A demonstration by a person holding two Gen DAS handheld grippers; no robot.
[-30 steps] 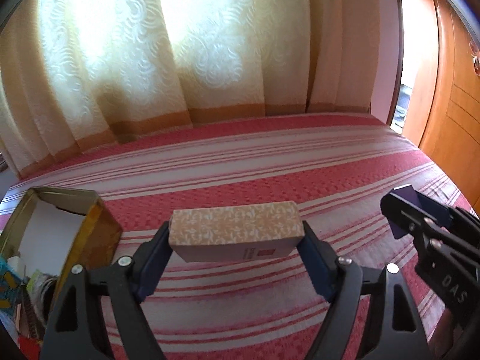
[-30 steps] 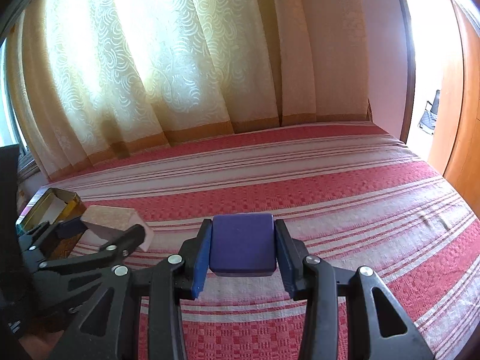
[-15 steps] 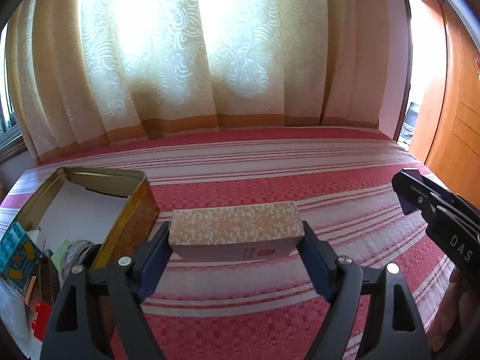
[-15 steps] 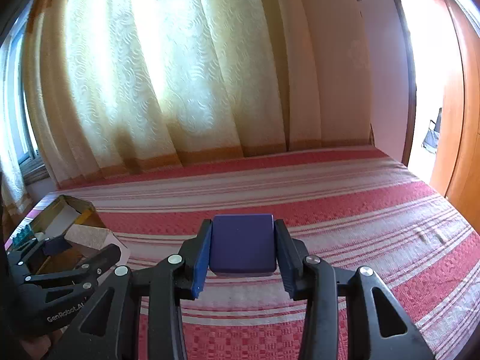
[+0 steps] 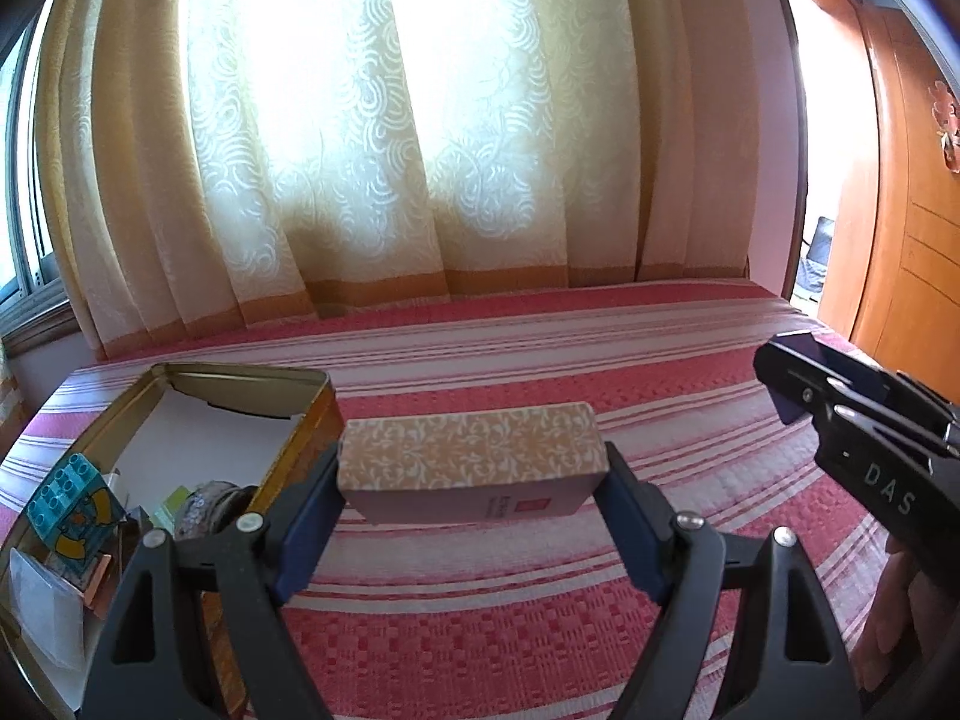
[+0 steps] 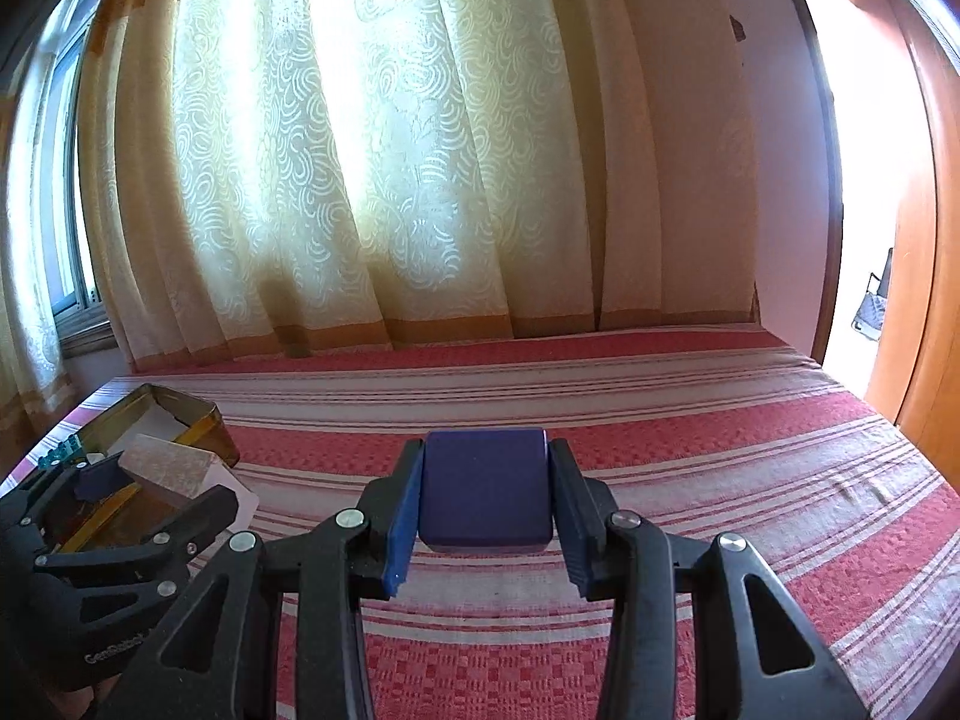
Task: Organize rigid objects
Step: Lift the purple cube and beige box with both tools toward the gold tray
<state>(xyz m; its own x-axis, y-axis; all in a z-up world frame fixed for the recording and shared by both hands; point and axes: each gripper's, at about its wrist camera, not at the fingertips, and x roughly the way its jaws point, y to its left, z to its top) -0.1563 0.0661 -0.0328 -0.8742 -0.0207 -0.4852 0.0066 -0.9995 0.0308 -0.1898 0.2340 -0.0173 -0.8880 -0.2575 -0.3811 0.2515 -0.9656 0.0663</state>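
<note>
An orange patterned box [image 5: 471, 456] is clamped lengthwise between the blue pads of my left gripper [image 5: 471, 480], held above the bed. The same box [image 6: 171, 471] appears at the left of the right wrist view. A dark blue rounded case [image 6: 485, 489] sits between the pads of my right gripper [image 6: 485, 498], which is shut on it. That gripper [image 5: 798, 396] shows at the right edge of the left wrist view. A gold tin [image 5: 300, 420] lies open on the bed, left of the orange box, with a teal toy brick [image 5: 69, 501] and other small items inside.
A red and white striped bedspread [image 6: 690, 450] covers the bed. Cream curtains [image 5: 390, 150] hang behind it, with a window [image 6: 66, 210] at far left. An orange wooden wardrobe [image 5: 912, 240] and a doorway stand on the right. The gold tin [image 6: 180, 414] sits at the bed's left end.
Both grippers have swung left with their loads still held. The gold tin has come further into the left wrist view and now lies just beside the orange box.
</note>
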